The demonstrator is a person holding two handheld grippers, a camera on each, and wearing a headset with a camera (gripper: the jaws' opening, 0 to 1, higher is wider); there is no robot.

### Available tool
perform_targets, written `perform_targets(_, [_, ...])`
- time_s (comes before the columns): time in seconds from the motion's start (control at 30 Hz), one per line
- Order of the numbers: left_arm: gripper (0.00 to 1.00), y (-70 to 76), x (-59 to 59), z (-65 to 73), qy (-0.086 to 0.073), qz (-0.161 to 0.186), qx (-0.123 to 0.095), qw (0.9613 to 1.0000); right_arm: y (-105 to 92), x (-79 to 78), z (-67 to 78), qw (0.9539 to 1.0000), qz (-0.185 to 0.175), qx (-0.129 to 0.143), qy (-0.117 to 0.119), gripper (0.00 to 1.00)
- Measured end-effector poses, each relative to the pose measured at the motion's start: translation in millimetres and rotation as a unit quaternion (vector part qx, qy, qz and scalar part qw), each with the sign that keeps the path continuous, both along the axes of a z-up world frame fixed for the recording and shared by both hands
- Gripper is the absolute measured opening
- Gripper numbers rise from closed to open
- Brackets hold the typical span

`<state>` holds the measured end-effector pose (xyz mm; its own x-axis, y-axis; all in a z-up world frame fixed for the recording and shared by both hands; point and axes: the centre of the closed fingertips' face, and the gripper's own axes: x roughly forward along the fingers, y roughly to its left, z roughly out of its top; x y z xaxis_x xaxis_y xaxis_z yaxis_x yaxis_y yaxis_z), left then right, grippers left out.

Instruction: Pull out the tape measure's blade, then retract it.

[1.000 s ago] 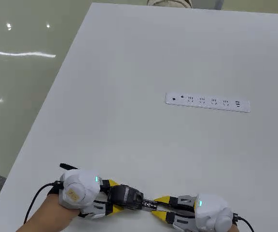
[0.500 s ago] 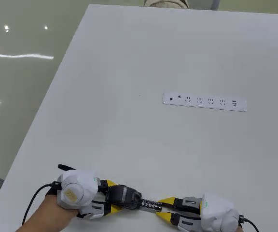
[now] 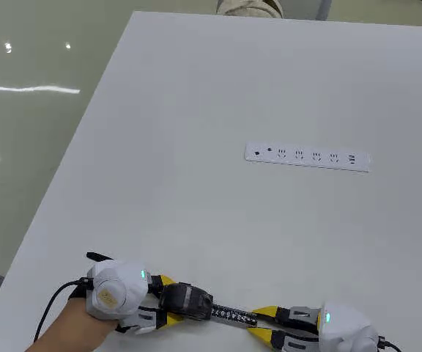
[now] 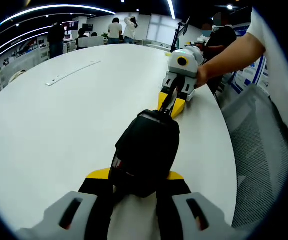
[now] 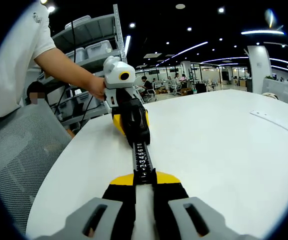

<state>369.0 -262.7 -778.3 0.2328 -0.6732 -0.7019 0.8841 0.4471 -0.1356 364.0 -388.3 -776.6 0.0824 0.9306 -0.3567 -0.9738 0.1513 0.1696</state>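
The black tape measure case (image 3: 186,301) lies near the table's front edge, with my left gripper (image 3: 168,302) shut on it. In the left gripper view the case (image 4: 146,150) sits between the yellow-tipped jaws. A short length of black blade (image 3: 233,316) with white numbers runs from the case to the right. My right gripper (image 3: 264,325) is shut on the blade's end. The right gripper view has the blade (image 5: 141,156) leading from its jaws up to the case (image 5: 133,121). The right gripper (image 4: 174,97) appears beyond the case in the left gripper view.
A white power strip (image 3: 307,157) lies flat on the white table (image 3: 218,95), well behind the grippers. The table's left edge drops to a glossy floor. A black cable trails from the left gripper (image 3: 53,304). A mesh chair (image 5: 19,165) stands beside the table.
My right gripper has moved to the right, away from the case, and a longer stretch of blade now shows between them. The left gripper has held the case almost still.
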Motion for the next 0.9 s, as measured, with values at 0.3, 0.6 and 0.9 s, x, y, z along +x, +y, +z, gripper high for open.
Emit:
perform_targets(0.3, [0.3, -0.2, 0.0, -0.2, 0.001, 0.0, 0.001, 1.0, -11.5, -1.4, 0.2, 1.0, -0.008, 0.0, 0.002, 0.11])
perform_targets(0.6, [0.3, -1.0, -0.4, 0.3, 0.002, -0.001, 0.002, 1.0, -28.4, -2.5, -0.9, 0.9999, -0.016, -0.001, 0.003, 0.11])
perform_targets(0.9, [0.3, -0.7, -0.7, 0.0, 0.004, 0.001, 0.003, 1.0, -37.7, -3.2, 0.0, 0.9998, -0.022, -0.001, 0.004, 0.11])
